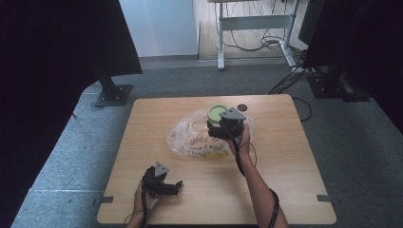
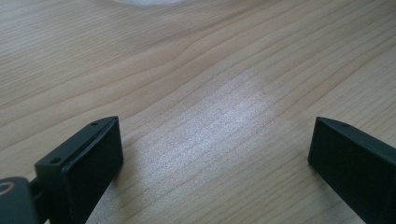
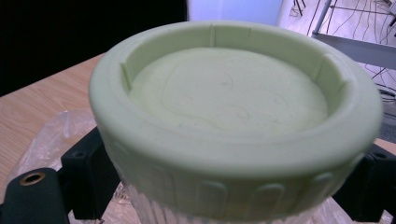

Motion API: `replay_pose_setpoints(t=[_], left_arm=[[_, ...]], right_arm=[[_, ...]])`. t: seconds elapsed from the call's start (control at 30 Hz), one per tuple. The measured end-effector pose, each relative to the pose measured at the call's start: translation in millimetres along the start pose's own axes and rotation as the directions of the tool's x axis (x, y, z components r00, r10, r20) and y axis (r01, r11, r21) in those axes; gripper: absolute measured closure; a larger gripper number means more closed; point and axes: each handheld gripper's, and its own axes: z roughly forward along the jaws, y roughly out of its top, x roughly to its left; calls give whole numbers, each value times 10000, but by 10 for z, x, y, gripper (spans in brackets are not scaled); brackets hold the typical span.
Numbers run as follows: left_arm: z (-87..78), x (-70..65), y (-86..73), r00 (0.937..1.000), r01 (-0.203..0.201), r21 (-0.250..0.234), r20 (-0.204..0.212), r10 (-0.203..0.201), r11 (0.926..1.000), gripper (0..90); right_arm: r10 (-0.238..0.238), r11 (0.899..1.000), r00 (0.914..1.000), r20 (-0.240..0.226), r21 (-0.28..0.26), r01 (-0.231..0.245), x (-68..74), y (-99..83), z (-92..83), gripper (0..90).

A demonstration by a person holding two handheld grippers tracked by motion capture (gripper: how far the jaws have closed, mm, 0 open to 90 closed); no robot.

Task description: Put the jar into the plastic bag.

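A clear ribbed jar with a pale green screw lid is held above a crumpled clear plastic bag in the middle of the wooden table. My right gripper is shut on the jar just under the lid, one black finger pressing each side. In the high view the green lid faces up beside the gripper's grey plate. My left gripper rests low near the table's front left, open, with only bare wood between its fingers.
A small dark disc lies on the table behind the bag. Printed packaging shows inside the bag. Black stands and a desk frame with cables sit on the floor beyond the table.
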Motion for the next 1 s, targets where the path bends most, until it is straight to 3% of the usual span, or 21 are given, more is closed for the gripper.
replay_pose_setpoints(t=[1.0], left_arm=[[-1,-3,-1,10000,0,-4,12,0,10000,27]], right_arm=[[-267,9974,9996,30,664,265,261,-155,458,112]])
